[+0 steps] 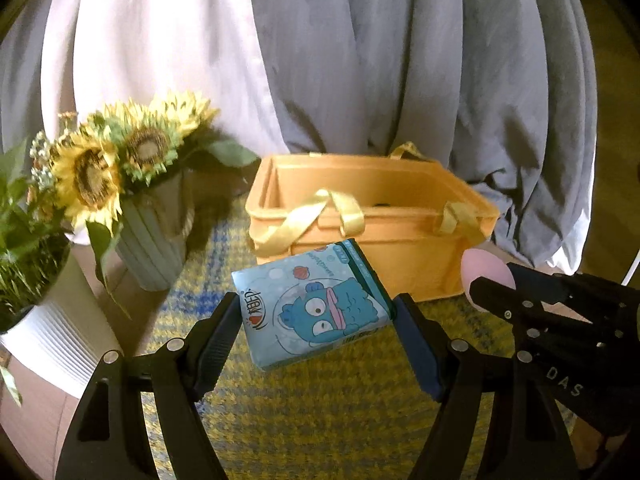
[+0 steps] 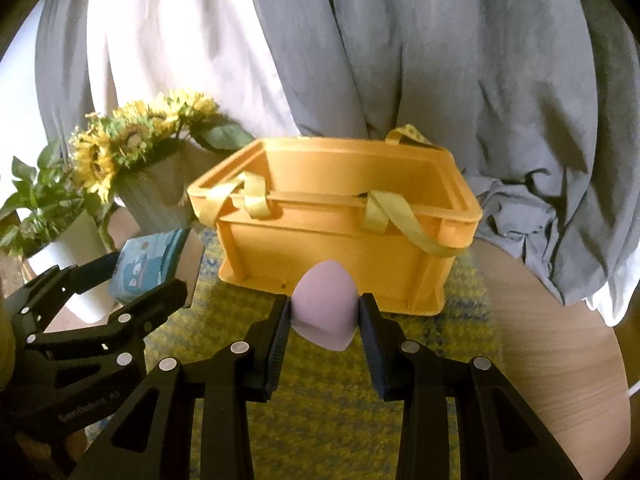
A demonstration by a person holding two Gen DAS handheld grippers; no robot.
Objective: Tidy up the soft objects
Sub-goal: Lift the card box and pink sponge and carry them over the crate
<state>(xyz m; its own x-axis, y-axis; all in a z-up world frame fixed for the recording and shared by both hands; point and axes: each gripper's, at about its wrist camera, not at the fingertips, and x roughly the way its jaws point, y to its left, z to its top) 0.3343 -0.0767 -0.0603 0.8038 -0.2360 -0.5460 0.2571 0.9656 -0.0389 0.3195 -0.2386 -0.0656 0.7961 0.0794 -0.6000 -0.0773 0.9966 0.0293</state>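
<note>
My left gripper is shut on a blue tissue pack with a cartoon fish print, held above the mat in front of the yellow basket. It also shows in the right wrist view, at the left. My right gripper is shut on a pink egg-shaped sponge, held just in front of the yellow basket. The sponge also shows in the left wrist view, at the right. The basket is open, with yellow ribbon handles hanging over its near wall.
A vase of sunflowers and a white potted plant stand left of the basket. A yellow and blue woven mat lies under the basket on a wooden table. Grey and white curtains hang behind.
</note>
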